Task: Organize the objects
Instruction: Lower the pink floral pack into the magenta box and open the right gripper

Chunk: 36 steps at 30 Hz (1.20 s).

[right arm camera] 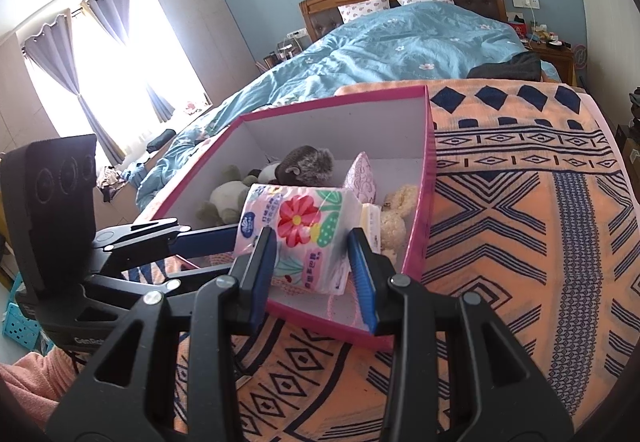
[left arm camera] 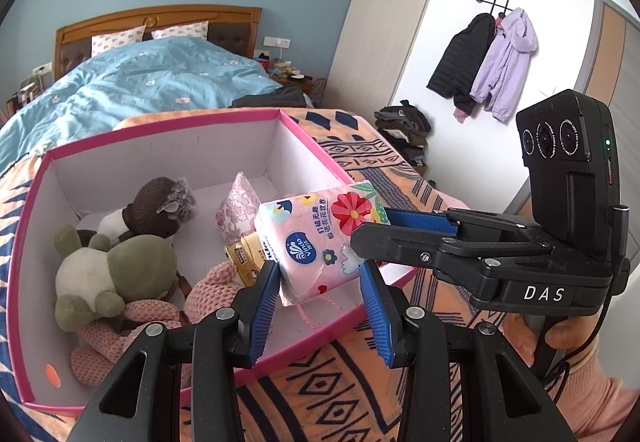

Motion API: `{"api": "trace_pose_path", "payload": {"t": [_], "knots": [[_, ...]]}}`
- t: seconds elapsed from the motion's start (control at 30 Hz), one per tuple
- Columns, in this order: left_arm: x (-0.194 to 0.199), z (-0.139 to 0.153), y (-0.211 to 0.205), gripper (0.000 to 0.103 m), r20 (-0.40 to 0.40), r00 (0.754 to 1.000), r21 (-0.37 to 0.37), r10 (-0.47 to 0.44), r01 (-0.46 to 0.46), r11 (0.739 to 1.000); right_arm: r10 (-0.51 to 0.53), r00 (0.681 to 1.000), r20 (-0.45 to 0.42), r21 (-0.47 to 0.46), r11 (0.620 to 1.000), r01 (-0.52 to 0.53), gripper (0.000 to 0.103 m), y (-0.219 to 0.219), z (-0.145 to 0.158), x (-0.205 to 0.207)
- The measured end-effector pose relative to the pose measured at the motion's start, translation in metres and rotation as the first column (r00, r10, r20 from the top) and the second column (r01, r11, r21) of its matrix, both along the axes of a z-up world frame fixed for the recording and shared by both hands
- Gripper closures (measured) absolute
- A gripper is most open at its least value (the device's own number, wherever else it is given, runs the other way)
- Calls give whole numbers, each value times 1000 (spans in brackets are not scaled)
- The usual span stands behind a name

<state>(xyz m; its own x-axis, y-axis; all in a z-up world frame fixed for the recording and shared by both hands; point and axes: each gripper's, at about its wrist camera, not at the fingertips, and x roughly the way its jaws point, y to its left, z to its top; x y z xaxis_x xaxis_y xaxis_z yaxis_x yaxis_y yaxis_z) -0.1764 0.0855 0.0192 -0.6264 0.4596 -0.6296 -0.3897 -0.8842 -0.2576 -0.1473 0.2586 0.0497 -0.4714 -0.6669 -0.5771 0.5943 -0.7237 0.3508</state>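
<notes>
A pink floral tissue pack [left arm camera: 316, 238] hangs over the open pink-rimmed box [left arm camera: 168, 126] on the bed. My right gripper [left arm camera: 370, 228] comes in from the right and is shut on the pack's right end; in its own view the pack [right arm camera: 304, 226] sits between its blue pads [right arm camera: 362, 262]. My left gripper [left arm camera: 320, 306] is open around the pack's lower end, its left pad [left arm camera: 266, 298] touching or nearly touching it. Inside the box lie a green-and-white plush [left arm camera: 100, 274], a brown plush [left arm camera: 156, 210], a pink knitted toy [left arm camera: 208, 294], a pink pouch [left arm camera: 236, 206] and a gold packet [left arm camera: 244, 258].
The box [right arm camera: 416, 254] sits on an orange and navy patterned blanket [right arm camera: 520, 242] at the foot of a bed with a blue duvet [left arm camera: 140, 82]. Jackets [left arm camera: 484, 62] hang on the white wall to the right. A cream plush [right arm camera: 396, 218] lies by the box's right wall.
</notes>
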Motion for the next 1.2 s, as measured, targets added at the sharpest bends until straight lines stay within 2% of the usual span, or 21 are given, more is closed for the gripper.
{"api": "trace_pose_path", "payload": {"t": [0.27,0.57,0.87,1.07,1.13,1.2], "knots": [[-9,-11,3,62,37,999,-16,6,-6,1000,-31,1000,-3,71,997,31,63,-6,-10,-6],[-8,-16,-1,62,46,999,-13,20,-19,1000,-65,997,-32,80,995,67,63,0,-7,-2],[14,-7,-3,58,-34,999,-25,22,-22,999,-49,999,-21,29,998,50,61,9,-5,8],[46,5,-12,45,-114,993,-45,39,-45,998,-20,999,-31,3,1000,20,61,13,-3,25],[59,7,-18,42,-135,990,-46,45,-51,998,-2,999,-41,-9,1000,2,59,14,-1,34],[72,9,-27,40,-148,987,-37,57,-63,997,25,999,-46,-27,999,-27,50,15,1,43]]}}
